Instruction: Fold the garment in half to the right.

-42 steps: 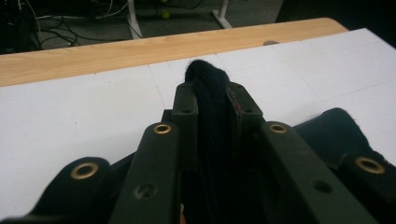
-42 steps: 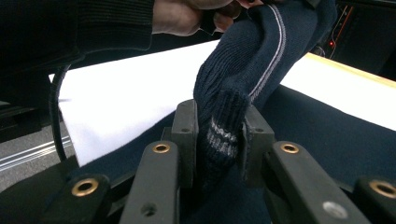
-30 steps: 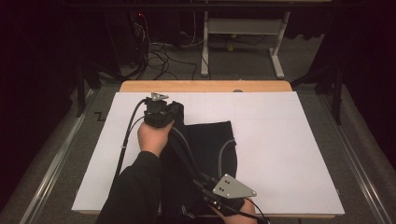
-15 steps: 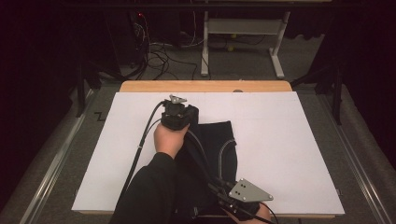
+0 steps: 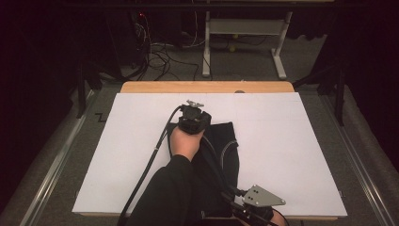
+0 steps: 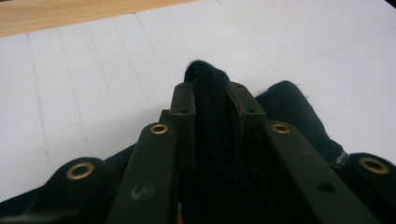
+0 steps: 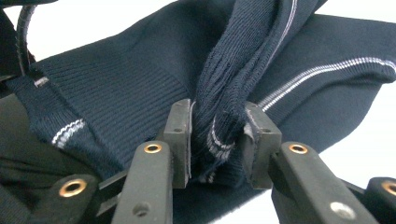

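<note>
A dark navy knitted garment (image 5: 221,146) with thin white stripes lies on the white table top (image 5: 291,136). My left gripper (image 5: 193,120) is over its far edge, shut on a thick fold of the knit (image 6: 210,93), which fills the gap between the pads; the jaws have just eased slightly. My right gripper (image 5: 254,207) is at the table's near edge, shut on a bunched ribbed edge of the garment (image 7: 217,135). Its jaws have just been opening a little, and the fabric still sits between the pads. The sleeve of the person's left arm (image 5: 164,197) hides the garment's near left part.
A wooden strip (image 5: 207,87) runs along the table's far edge. Beyond it stand a white metal frame (image 5: 244,28) and loose cables (image 5: 160,52) on the floor. Metal rails (image 5: 51,165) flank the table. White surface lies on both sides of the garment.
Both hands have moved to the right with the fabric in their jaws. The garment's far edge has shifted right with the left gripper.
</note>
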The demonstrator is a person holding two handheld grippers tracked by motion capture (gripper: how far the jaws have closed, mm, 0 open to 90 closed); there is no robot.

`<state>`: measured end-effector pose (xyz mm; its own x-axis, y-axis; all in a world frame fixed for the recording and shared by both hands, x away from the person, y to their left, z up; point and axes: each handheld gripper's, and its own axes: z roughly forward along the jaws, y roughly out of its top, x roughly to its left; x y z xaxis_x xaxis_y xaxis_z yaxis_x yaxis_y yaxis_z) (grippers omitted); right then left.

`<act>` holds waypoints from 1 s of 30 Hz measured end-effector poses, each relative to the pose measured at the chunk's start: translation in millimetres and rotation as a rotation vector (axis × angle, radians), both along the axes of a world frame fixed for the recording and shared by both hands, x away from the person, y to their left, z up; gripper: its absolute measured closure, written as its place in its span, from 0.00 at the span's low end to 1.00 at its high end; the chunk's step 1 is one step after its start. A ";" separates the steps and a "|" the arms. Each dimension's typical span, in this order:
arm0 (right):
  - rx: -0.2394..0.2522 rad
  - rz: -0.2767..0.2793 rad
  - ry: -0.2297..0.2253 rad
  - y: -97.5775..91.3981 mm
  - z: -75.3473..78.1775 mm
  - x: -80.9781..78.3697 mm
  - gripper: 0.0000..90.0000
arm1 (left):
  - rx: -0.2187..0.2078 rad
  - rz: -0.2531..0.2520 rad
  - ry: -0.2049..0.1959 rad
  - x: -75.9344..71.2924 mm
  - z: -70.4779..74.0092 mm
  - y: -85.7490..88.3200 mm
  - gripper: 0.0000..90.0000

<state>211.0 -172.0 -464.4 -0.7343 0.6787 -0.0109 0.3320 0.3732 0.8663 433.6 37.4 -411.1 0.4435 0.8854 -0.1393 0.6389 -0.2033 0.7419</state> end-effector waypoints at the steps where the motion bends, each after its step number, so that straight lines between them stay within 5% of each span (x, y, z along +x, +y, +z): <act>1: -0.001 -0.001 0.003 -2.1 -0.1 -0.3 0.75 | -0.007 -0.004 0.003 0.9 -0.9 -2.9 0.77; 10: -0.010 -0.019 0.010 -17.4 -0.6 -3.1 0.76 | 0.016 -0.057 -0.008 2.8 -5.1 -38.3 0.70; 16: 0.031 -0.082 0.001 -36.8 3.6 -1.1 0.76 | -0.007 -0.089 -0.076 -3.1 0.1 -43.0 0.55; 25: 0.058 -0.105 -0.019 -43.2 7.1 0.9 0.76 | -0.059 -0.167 -0.104 -18.1 7.9 -29.6 0.40; 30: 0.042 -0.095 -0.015 -40.3 5.9 1.6 0.79 | -0.102 -0.150 -0.140 -34.6 8.4 -2.9 0.33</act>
<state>212.6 -212.3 -458.5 -0.6664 0.7455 0.0089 0.3515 0.3036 0.8856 399.1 34.4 -402.7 0.5906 0.7923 -0.1531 0.4968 -0.2075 0.8427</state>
